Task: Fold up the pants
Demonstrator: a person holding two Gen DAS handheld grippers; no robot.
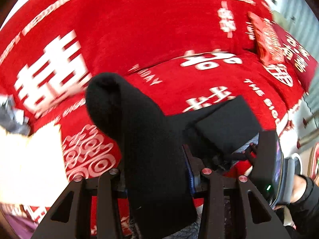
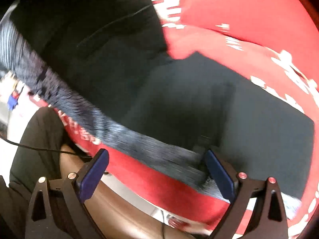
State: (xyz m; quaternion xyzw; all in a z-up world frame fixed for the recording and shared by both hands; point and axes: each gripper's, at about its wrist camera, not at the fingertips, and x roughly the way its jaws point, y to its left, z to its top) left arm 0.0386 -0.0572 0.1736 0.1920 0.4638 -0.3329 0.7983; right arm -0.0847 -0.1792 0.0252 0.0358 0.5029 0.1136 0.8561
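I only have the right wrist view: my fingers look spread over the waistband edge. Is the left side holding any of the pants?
Observer: Yes. The left hand-held gripper is shut on a fold of the black pants, lifted above the red bedspread.
Operator: Does the other view show me gripping anything?
Observer: It shows the right hand-held gripper beside the folded section, but its fingertips are hidden there.
Operator: Anything else on the bed?
Observer: A red pillow lies at the far right.
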